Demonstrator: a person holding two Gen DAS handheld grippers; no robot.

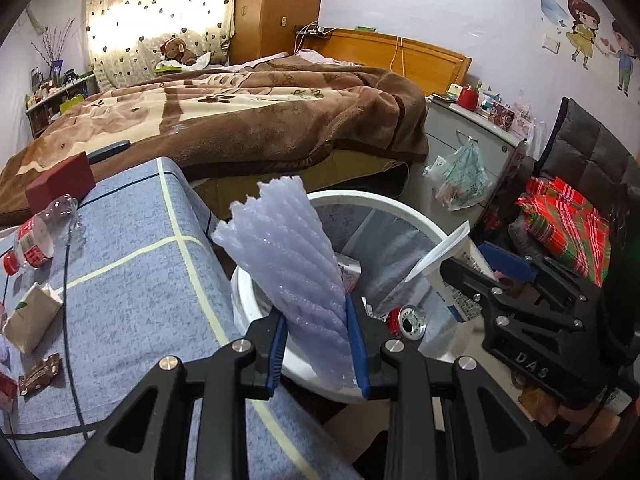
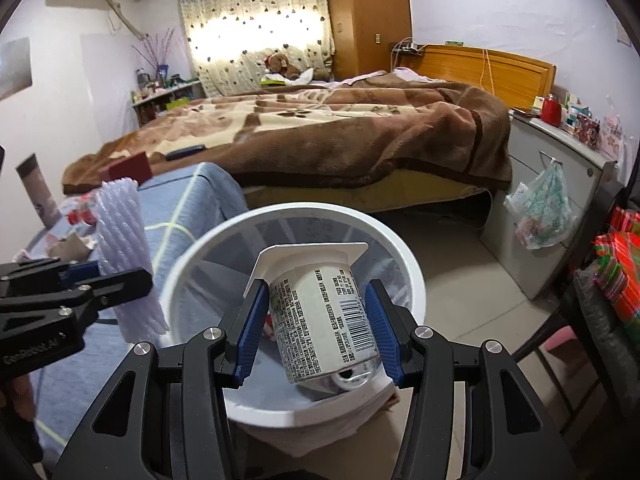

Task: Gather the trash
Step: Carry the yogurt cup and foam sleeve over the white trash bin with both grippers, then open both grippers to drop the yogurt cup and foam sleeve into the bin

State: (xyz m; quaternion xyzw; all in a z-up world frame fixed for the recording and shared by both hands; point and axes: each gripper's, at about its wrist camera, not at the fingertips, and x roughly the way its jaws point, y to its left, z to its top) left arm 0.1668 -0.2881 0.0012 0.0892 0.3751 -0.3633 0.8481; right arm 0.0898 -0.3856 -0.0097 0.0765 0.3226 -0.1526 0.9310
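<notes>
Foam sleeve (image 1: 292,264) is pinched in my left gripper (image 1: 316,344), both blue pads squeezing its lower part, ribbed top sticking up and tilted left. It hangs over the near rim of the white bin (image 1: 372,204), right where the bin meets the blue table cover (image 1: 132,280).

My right gripper (image 2: 320,328) clamps a yogurt cup (image 2: 320,312), pads on either side of the printed wall, square mouth flange pointing away from me and up, barcode facing right. Cup sits over the bin opening in the right wrist view.

Inside the bin I see a red can (image 1: 406,320) lying with its top toward me, plus a small carton, hard to read.

On the table, well apart from the bin: plastic bottle (image 1: 38,236) with red cap, tissue pack (image 1: 30,316), brown wrapper (image 1: 40,372), red box (image 1: 60,180).
</notes>
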